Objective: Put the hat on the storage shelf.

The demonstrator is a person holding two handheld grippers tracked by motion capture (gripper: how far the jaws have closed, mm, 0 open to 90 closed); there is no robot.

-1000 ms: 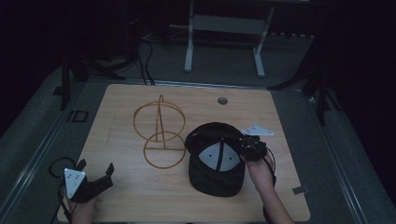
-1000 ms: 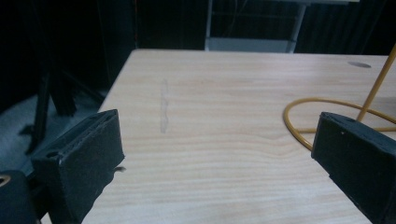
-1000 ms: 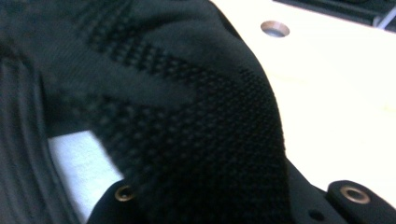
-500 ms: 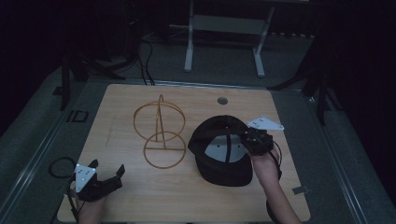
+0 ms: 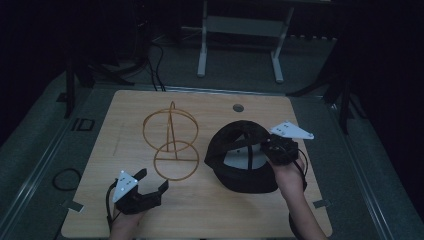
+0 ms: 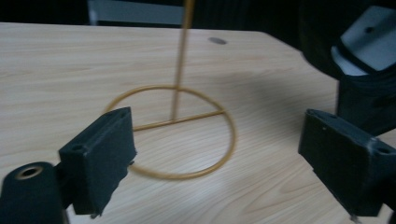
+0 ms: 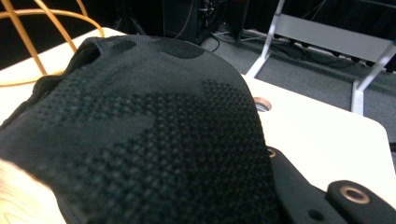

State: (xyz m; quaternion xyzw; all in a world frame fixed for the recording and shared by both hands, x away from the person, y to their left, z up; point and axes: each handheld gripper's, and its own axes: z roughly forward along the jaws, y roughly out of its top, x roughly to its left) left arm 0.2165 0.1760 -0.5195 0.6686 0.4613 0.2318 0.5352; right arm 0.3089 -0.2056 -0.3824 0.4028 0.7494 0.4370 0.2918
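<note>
The left gripper [image 5: 150, 186] has its fingers [image 6: 100, 154] spread wide, empty, just in front of the gold wire stand [image 5: 172, 145] on the tabletop [image 5: 210, 210]. Right of that stand, the right gripper [image 5: 272, 149] clamps the rim of the black cap [image 5: 240, 160], tilted up, brim resting on the tabletop.

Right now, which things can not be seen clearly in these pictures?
- Right gripper, high view: its jaws are hidden behind the black cap; the grip cannot be confirmed.
- Right gripper view: the cap's mesh covers the near table.
- Wire stand, left gripper view: its top is cut off by the upper edge.
- Left gripper: jaws apart, holding nothing.
</note>
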